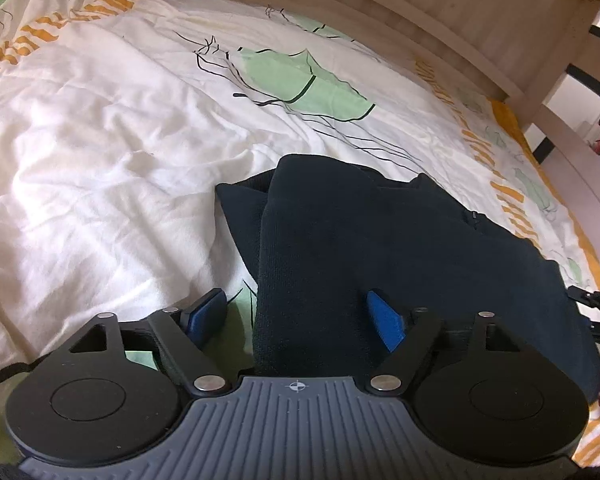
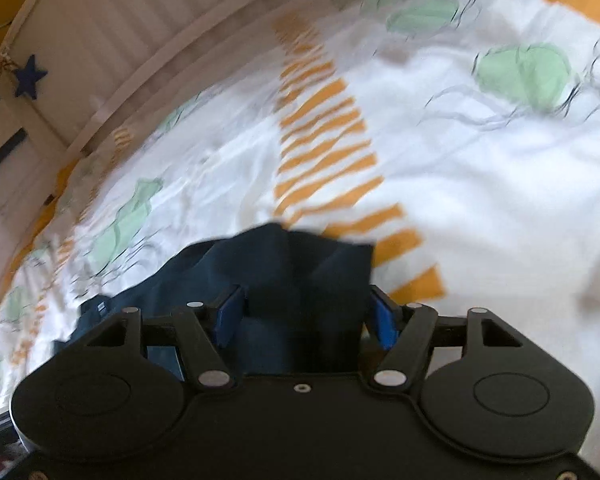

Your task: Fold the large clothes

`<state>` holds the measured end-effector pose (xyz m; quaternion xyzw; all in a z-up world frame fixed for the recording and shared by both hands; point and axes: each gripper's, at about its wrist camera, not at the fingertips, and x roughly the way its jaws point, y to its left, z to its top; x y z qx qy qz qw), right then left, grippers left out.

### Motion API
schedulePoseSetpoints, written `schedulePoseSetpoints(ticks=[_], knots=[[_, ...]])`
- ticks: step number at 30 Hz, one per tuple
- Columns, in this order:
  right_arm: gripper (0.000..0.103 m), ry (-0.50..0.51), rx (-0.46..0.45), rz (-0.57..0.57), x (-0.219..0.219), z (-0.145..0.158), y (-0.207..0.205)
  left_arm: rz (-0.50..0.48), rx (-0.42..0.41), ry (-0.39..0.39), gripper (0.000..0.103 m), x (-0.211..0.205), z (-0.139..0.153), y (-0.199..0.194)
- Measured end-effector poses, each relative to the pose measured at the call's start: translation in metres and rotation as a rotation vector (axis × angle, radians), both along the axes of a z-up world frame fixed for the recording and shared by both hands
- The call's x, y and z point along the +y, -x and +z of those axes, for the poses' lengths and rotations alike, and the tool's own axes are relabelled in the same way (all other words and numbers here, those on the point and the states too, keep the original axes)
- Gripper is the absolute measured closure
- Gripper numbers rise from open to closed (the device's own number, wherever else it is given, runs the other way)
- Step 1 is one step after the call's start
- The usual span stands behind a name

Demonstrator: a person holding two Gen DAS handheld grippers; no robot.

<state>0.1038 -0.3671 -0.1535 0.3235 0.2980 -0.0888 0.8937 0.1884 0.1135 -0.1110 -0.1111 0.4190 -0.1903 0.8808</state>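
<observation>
A dark navy garment (image 1: 380,232) lies bunched on the bed, with a thick fold running toward my left gripper (image 1: 296,312). The left gripper's blue pads (image 1: 384,320) stand wide apart on either side of that fold, so the gripper is open. In the right wrist view the same garment (image 2: 300,264) sits between the blue pads (image 2: 228,312) of my right gripper (image 2: 304,316), which are also wide apart and open. The right wrist view is blurred. Part of the right gripper shows at the right edge of the left wrist view (image 1: 596,300).
The bed is covered by a white duvet (image 1: 120,140) with green leaf prints and orange stripes. A pale wooden bed frame (image 1: 480,20) runs along the far side; it also shows in the right wrist view (image 2: 100,40) with a blue star (image 2: 30,76) hung on it.
</observation>
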Motion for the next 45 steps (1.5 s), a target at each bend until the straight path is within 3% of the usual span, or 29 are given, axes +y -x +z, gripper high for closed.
schedulePoseSetpoints(ticks=[5,11,14,19,29,34,37,41,45], knots=[[0.024,0.014,0.005,-0.004,0.002,-0.007,0.006,-0.003,-0.026,-0.013,0.017,-0.005,-0.004,0.0],[0.001,0.145,0.025,0.081,0.022,-0.006,-0.003,-0.014,-0.057,-0.029,0.012,-0.009,-0.005,0.003],[0.001,0.214,0.033,0.094,0.032,-0.008,-0.003,-0.013,-0.066,-0.026,0.011,-0.009,-0.006,0.004],[0.001,0.199,0.007,0.085,0.031,-0.011,0.0,-0.03,-0.09,-0.038,0.004,-0.014,-0.008,0.007],[0.001,0.211,-0.005,0.079,0.034,-0.011,0.002,-0.012,-0.086,-0.07,0.005,-0.016,0.004,0.015],[0.001,0.214,-0.009,0.076,0.035,-0.011,0.003,0.121,-0.23,-0.071,0.005,-0.013,0.038,0.044],[0.001,0.216,-0.01,0.075,0.036,-0.011,0.003,0.154,-0.275,-0.102,0.004,-0.025,0.055,0.058],[0.001,0.216,-0.011,0.074,0.036,-0.011,0.004,0.095,-0.256,-0.191,0.004,-0.059,0.064,0.063],[0.001,0.216,-0.011,0.075,0.036,-0.011,0.004,0.02,-0.251,-0.175,0.004,-0.087,0.063,0.07]])
